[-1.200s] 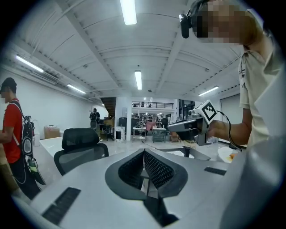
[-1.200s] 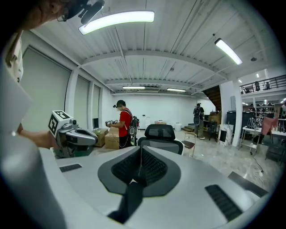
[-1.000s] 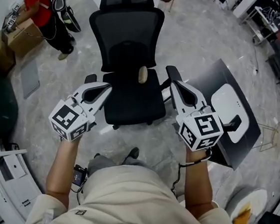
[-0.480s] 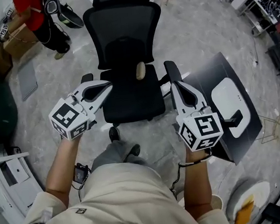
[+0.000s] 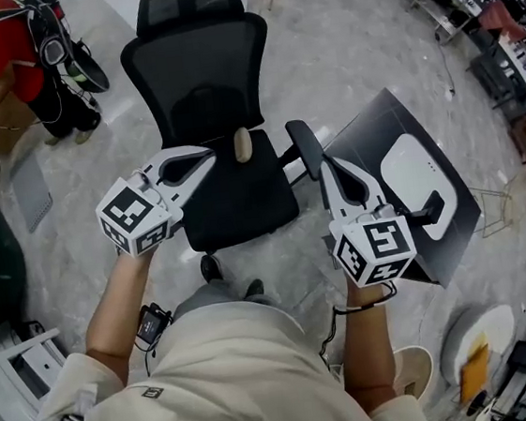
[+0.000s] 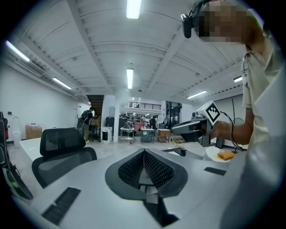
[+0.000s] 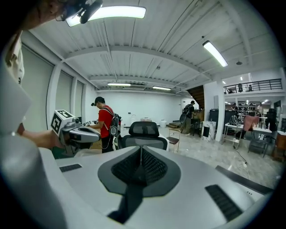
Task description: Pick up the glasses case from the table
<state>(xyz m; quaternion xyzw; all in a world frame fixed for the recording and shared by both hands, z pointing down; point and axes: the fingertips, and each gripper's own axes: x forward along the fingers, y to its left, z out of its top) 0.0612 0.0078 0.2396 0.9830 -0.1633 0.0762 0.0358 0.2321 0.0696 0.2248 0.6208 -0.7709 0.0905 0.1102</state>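
- grey jaws on my left gripper [image 5: 206,157] are pressed together with nothing between them, and my right gripper [image 5: 323,163] is closed and empty too.
- i hold both out roughly level above a black chair [image 5: 233,199], well apart from each other.
- i cannot say for sure where the glasses case is. a small beige oblong thing [image 5: 242,145] lies on the chair just beyond my left tips, and a white rounded thing [image 5: 408,171] lies on the dark table [image 5: 367,132] to my right.
- nothing is grasped, so i judge the pick has barely begun.
- to do it well, i should first face the table and settle which thing is the case.
- i should spread the nearer right jaws before i arrive, tip them down and straddle the narrow side.
- i should close gently, since a smooth shell may squirt out.
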